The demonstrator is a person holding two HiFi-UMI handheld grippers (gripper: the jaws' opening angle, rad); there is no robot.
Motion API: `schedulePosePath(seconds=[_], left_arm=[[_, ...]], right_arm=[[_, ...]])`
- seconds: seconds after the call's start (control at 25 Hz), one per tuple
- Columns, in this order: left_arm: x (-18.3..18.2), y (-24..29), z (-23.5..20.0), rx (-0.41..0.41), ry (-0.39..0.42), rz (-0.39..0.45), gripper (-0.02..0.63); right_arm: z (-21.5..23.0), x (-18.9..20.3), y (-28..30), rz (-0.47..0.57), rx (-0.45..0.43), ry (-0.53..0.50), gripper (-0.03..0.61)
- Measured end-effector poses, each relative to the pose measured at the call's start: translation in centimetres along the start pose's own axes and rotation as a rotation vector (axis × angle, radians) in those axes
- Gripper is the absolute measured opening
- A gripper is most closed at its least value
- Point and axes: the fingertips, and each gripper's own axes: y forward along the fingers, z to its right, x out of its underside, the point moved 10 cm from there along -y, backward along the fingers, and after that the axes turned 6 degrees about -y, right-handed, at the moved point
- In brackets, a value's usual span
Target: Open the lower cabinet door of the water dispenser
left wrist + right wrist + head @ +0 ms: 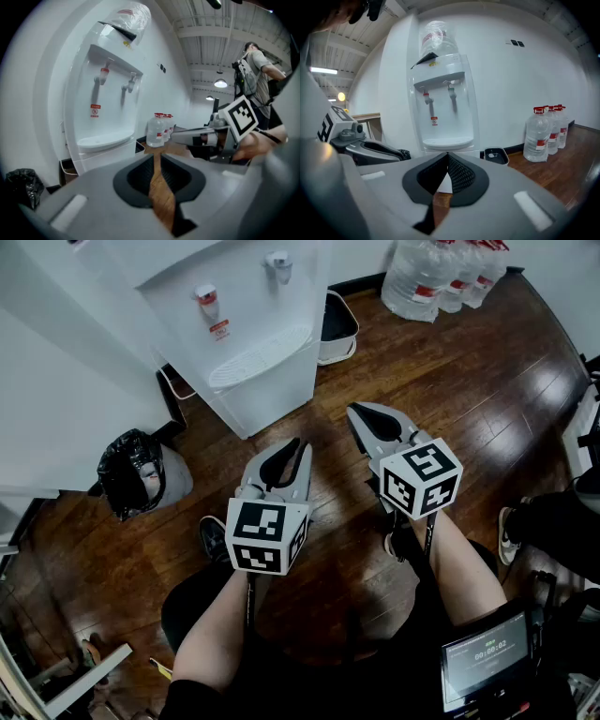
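The white water dispenser (234,324) stands against the wall at the top of the head view, with two taps and a drip tray. Its lower cabinet door (272,395) faces me and is closed. My left gripper (298,444) hovers over the wood floor a short way in front of the door. Only a thin slit shows between its jaws (154,155), and nothing is in it. My right gripper (354,412) is beside it, slightly farther forward and right of the cabinet corner. It is shut and empty (447,153). Neither gripper touches the dispenser (445,103).
A black rubbish bag (131,474) sits left of the dispenser, and a small white bin (337,329) sits right of it. Large water bottles (436,277) stand at the back right. Another person's shoe (511,531) is at the right edge. A screen device (487,657) is at my lower right.
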Motion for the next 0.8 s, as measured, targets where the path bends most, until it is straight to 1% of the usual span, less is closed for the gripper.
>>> schedulePosePath(seconds=[0.12,0.28,0.4,0.52,0.6,0.64,0.72,0.8], left_arm=[[-0.2,1.4,-0.6,0.005,0.002,-0.019,0.066],[-0.6,3.7,-1.8,0.009,-0.003,-0.047,0.066],[-1.1,5.5,-2.6,0.021,-0.011,-0.06,0.066],[-1.8,7.3,-3.4,0.031,-0.026,-0.067,0.067],[-2.0,8.3,-3.8,0.035,-0.031,-0.082,0.067],[-2.0,8.8,-4.0,0.038,-0.031,-0.092,0.066],[-2.0,9.7,-4.4,0.043,-0.018,-0.114,0.067],[-1.8,10.3,-5.0,0.038,0.023,-0.131,0.066]], right_arm=[[1.3,-0.2,1.5,-0.022,0.005,-0.047,0.005],[3.3,0.4,3.6,-0.088,0.03,-0.088,0.005],[4.7,0.9,5.6,-0.145,-0.013,-0.07,0.008],[5.7,1.4,7.5,-0.203,-0.045,-0.091,0.054],[6.4,1.7,9.0,-0.242,-0.057,-0.118,0.101],[6.8,1.9,9.7,-0.26,-0.063,-0.121,0.115],[7.6,2.4,11.3,-0.294,-0.076,-0.109,0.147],[8.2,2.9,13.0,-0.327,-0.092,-0.101,0.173]])
